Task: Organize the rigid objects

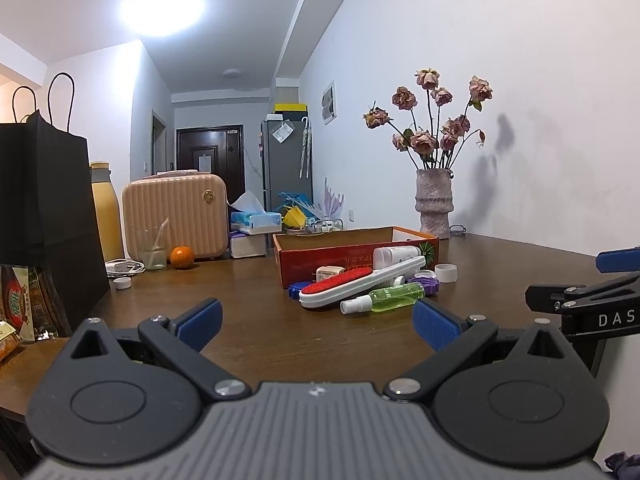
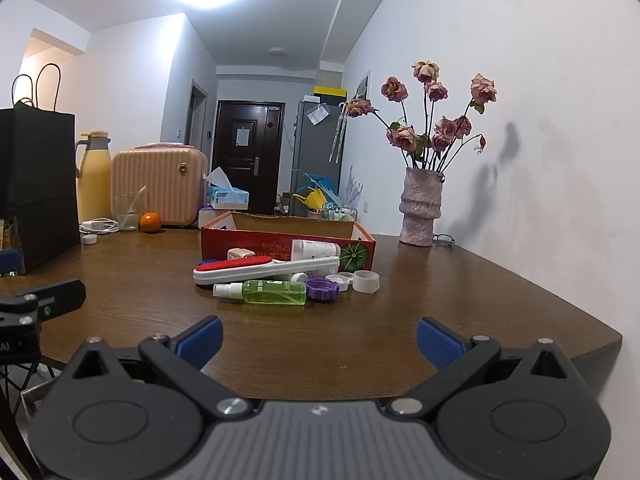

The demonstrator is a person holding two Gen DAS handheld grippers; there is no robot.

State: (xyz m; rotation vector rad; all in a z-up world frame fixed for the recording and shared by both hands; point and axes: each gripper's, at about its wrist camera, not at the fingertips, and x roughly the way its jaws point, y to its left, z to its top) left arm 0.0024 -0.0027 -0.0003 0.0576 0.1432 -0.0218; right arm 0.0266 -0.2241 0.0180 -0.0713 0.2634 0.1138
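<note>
Right wrist view: w/ both our grippers [image 2: 319, 338] [image 1: 317, 320] spread wide & empty, we risk rolling the spray bottle [image 2: 266, 292] off the brush [image 2: 266, 270] pile.

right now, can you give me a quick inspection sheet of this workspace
surface: dark brown wooden table, bare near the tongs
job's things: red cardboard box; red-and-white lint brush, green spray bottle, purple ribbed cap, white ring cap piled in front of it
clutter: orange fruit, pink ribbed case, black paper bag
grippers: left tongs open; right tongs open, both empty
cables: white charger cord
surroundings: stone vase of dried roses
</note>
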